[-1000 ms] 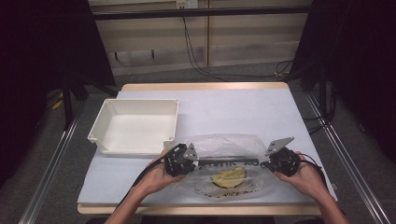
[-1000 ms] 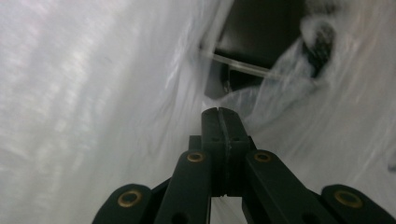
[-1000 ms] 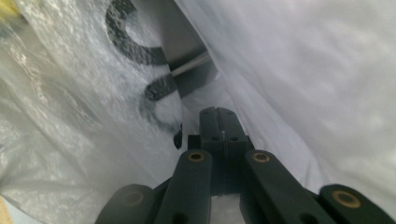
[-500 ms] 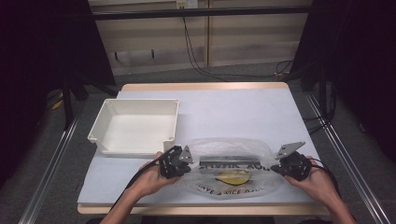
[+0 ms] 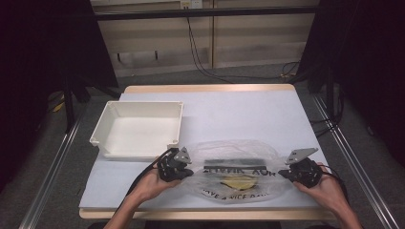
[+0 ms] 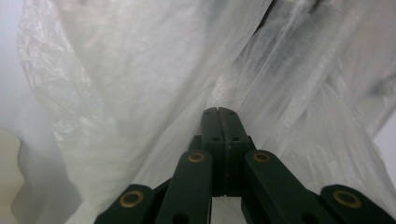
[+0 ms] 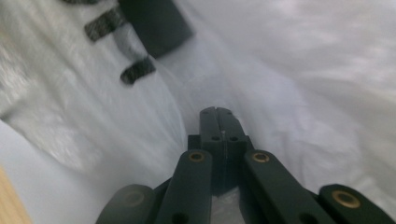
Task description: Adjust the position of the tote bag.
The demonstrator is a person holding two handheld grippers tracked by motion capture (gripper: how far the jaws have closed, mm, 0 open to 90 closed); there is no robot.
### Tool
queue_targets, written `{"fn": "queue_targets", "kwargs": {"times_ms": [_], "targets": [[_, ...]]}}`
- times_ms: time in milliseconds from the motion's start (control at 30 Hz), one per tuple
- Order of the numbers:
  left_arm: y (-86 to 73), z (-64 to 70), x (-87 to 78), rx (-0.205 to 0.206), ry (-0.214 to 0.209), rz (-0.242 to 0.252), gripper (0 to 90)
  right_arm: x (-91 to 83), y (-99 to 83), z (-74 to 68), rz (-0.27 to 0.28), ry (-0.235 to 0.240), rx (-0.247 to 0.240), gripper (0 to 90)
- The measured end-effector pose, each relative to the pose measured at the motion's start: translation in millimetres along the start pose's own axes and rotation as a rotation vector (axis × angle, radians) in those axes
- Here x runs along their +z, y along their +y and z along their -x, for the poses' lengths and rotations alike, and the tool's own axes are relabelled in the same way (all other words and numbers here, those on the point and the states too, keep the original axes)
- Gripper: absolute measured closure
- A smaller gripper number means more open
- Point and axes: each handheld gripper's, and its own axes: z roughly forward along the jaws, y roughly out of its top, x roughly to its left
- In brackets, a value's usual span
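Observation:
A clear plastic bag with black lettering lies near the table's front edge, with a yellow object inside it. My left gripper is at the bag's left edge, my right gripper at its right edge. In the left gripper view the jaws are pressed together with the bag's film pinched at my left gripper. In the right gripper view my right gripper is likewise shut on the white film, with black print showing through at the top left.
A white rectangular tray stands at the table's left, just behind my left hand. The white table surface stretches behind the bag to the wooden far edge. Metal rails run along both sides of the table.
Both grippers have drawn apart and slightly toward the front edge, stretching the bag wider and flatter between them.

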Motion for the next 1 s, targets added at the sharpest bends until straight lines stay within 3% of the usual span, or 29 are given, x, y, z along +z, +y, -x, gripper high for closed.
{"fn": "queue_targets", "kwargs": {"times_ms": [100, 133, 233, 267, 367, 567, 667, 733, 900, 967, 1000], "targets": [[2.1, 0.8, -5.2, 0.004, -0.017, 0.028, 90.0, 0.7, 5.3, -4.4, 0.047, 0.034, 0.009, 90.0], [3.4, 3.1, -8.2, -0.013, -0.022, 0.062, 90.0, -0.6, 7.3, -6.0, 0.061, 0.041, 0.011, 90.0], [7.6, 7.1, -19.6, -0.009, -0.035, 0.119, 90.0, -7.6, 11.9, -7.1, 0.121, 0.062, 0.021, 90.0], [8.8, 9.0, -22.7, -0.003, -0.024, 0.122, 90.0, -12.5, 14.7, -7.6, 0.165, 0.087, 0.025, 90.0], [11.2, 12.4, -27.9, -0.001, -0.023, 0.149, 90.0, -17.2, 18.1, -9.7, 0.193, 0.107, 0.028, 90.0], [23.7, 18.4, -41.7, 0.008, -0.049, 0.218, 90.0, -31.3, 36.8, -20.8, 0.262, 0.17, -0.022, 90.0], [38.3, 24.5, -44.5, 0.037, -0.069, 0.245, 90.0, -37.1, 51.7, -25.4, 0.286, 0.193, -0.047, 90.0], [47.4, 29.7, -40.4, 0.048, -0.095, 0.261, 90.0, -37.6, 63.6, -27.3, 0.304, 0.2, -0.064, 90.0], [71.0, 40.8, -17.2, 0.092, -0.136, 0.231, 90.0, -24.5, 93.0, -32.7, 0.313, 0.253, -0.102, 90.0], [76.7, 41.6, -8.9, 0.085, -0.156, 0.229, 90.0, -17.3, 103.1, -33.5, 0.309, 0.272, -0.111, 90.0], [79.1, 42.4, -5.8, 0.098, -0.143, 0.215, 90.0, -12.4, 107.7, -33.1, 0.303, 0.285, -0.115, 90.0]]}}
